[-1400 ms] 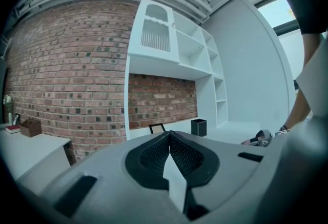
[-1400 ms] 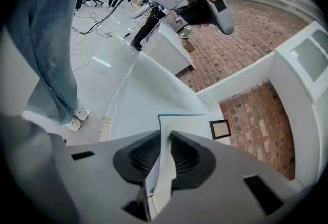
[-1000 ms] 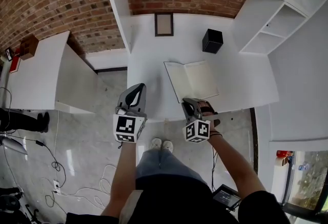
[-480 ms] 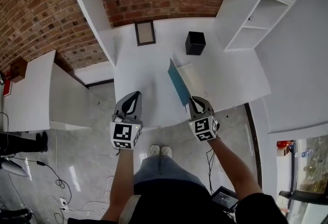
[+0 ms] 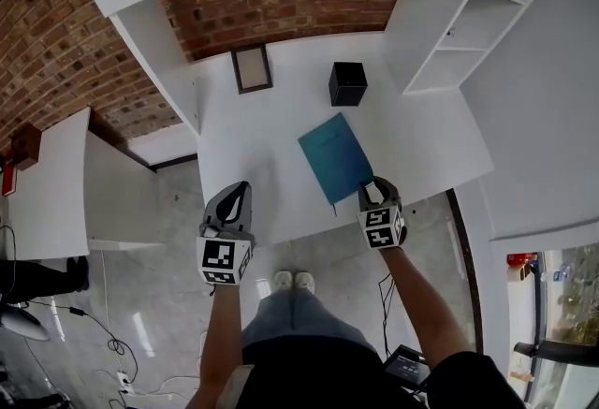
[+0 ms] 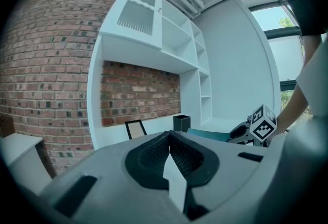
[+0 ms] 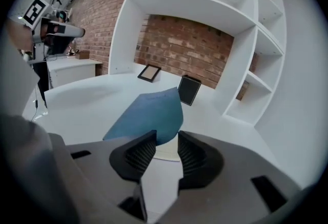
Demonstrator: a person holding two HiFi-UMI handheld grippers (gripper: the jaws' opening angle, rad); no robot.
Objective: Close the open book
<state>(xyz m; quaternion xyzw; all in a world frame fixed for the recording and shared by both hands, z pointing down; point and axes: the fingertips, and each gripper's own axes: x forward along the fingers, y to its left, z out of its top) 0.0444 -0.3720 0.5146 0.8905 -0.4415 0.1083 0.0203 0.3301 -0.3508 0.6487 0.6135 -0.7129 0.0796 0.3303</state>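
– As marked at centre, which item is the task's object, and where does it lie?
– Teal-covered book [image 5: 335, 157]. It is closed and lies flat, cover up, on the white desk [image 5: 262, 145]. It sits askew, near the front edge and right of the desk's middle, with one corner turned toward that edge.
– Which tool stands at that corner?
– Right gripper [image 5: 372, 190]. It is held over the front edge and tilted down at the book's near corner. Its jaws stand apart and have just been opening. The right gripper view shows the tip of the cover and the pale page edge at the mouth of the gap, with neither pad pressing on them.
– And the other tool?
– Left gripper [image 5: 240, 190]. It is over the front edge toward the desk's left corner, well apart from the book. Its jaws are together with nothing between them.
– What lies farther back?
– Black cube-shaped box [image 5: 347, 83], near the back edge beyond the book. Dark-framed picture [image 5: 251, 68], to the box's left by the red brick wall [image 5: 281, 0]. White open shelves [image 5: 449, 42] rise along the desk's right edge.
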